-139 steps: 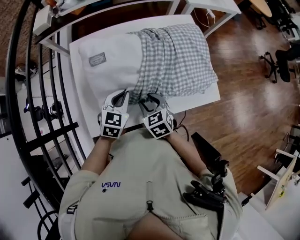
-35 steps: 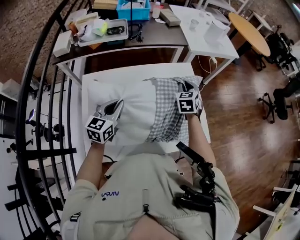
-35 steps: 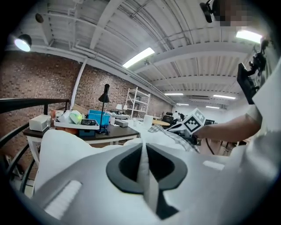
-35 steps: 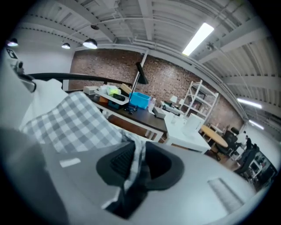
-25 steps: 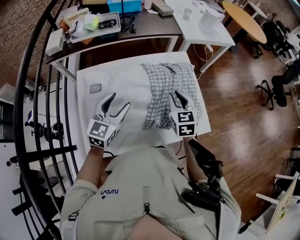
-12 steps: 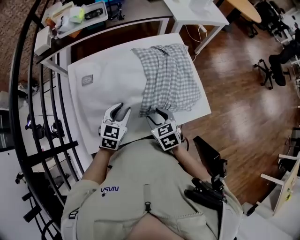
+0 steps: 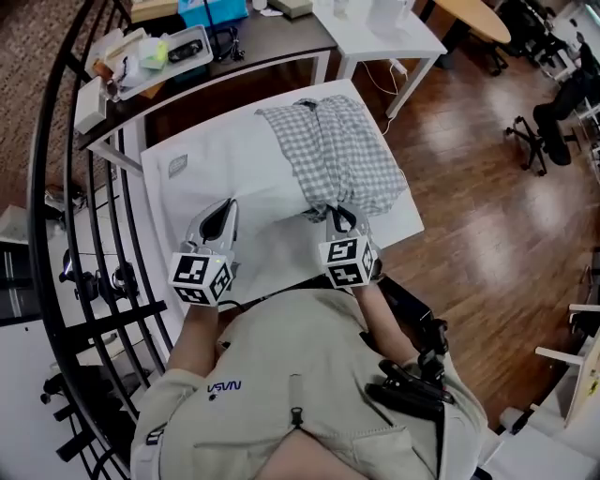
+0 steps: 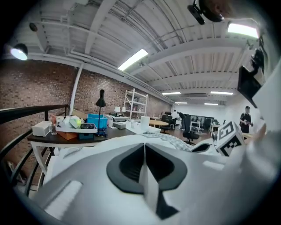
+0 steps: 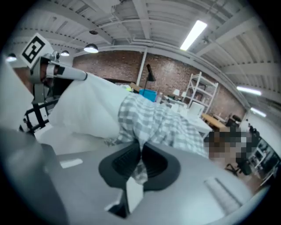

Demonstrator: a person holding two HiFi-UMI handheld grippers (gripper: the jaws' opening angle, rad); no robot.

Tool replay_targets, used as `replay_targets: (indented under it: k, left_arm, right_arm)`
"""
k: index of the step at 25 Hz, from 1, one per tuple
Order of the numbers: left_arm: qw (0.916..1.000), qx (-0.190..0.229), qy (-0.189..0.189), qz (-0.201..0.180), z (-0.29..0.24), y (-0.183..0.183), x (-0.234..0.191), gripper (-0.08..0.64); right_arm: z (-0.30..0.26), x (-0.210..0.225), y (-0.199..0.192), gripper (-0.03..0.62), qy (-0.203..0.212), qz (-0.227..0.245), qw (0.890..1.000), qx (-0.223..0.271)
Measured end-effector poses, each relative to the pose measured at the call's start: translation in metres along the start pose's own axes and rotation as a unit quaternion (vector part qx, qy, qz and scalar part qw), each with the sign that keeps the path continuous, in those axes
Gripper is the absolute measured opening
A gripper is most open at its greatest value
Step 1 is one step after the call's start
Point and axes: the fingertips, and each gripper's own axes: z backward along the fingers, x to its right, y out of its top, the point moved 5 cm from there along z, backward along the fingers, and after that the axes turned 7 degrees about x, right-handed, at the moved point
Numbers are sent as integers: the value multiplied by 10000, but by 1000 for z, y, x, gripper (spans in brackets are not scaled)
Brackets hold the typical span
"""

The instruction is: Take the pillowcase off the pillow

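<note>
A white pillow (image 7: 234, 173) lies on a white table (image 7: 405, 217). A grey-and-white checked pillowcase (image 7: 337, 150) is bunched over its right end. My left gripper (image 7: 228, 206) sits at the pillow's near left edge. Its jaws have just been closing, and a thin white fold shows between them (image 8: 144, 147). My right gripper (image 7: 335, 214) is at the pillowcase's near hem. Its jaws have also just been closing and now pinch checked cloth (image 9: 140, 147). The pillowcase (image 9: 153, 118) runs away from them, with the bare pillow (image 9: 90, 105) to its left.
A dark desk (image 7: 234, 47) with trays and boxes stands behind the table, with a white table (image 7: 375, 23) beside it. A black railing (image 7: 56, 187) curves along the left. Wooden floor (image 7: 487, 187) lies to the right, with office chairs (image 7: 553, 112) further off.
Both grippers stood open half a second ago and are now shut. The left one has shifted left along the pillow's near edge. The right one has closed on the pillowcase's near hem.
</note>
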Motion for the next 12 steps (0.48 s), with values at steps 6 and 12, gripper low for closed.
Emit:
replay_targets:
  k: [6, 12]
  left_arm:
    - [9991, 117, -79, 405, 14, 4, -10, 12]
    - [9955, -362, -5, 873, 29, -57, -2, 12]
  right_arm:
    - [9, 59, -23, 14, -854, 463, 9947, -338]
    - [-13, 41, -85, 14, -305, 253, 9914, -1251]
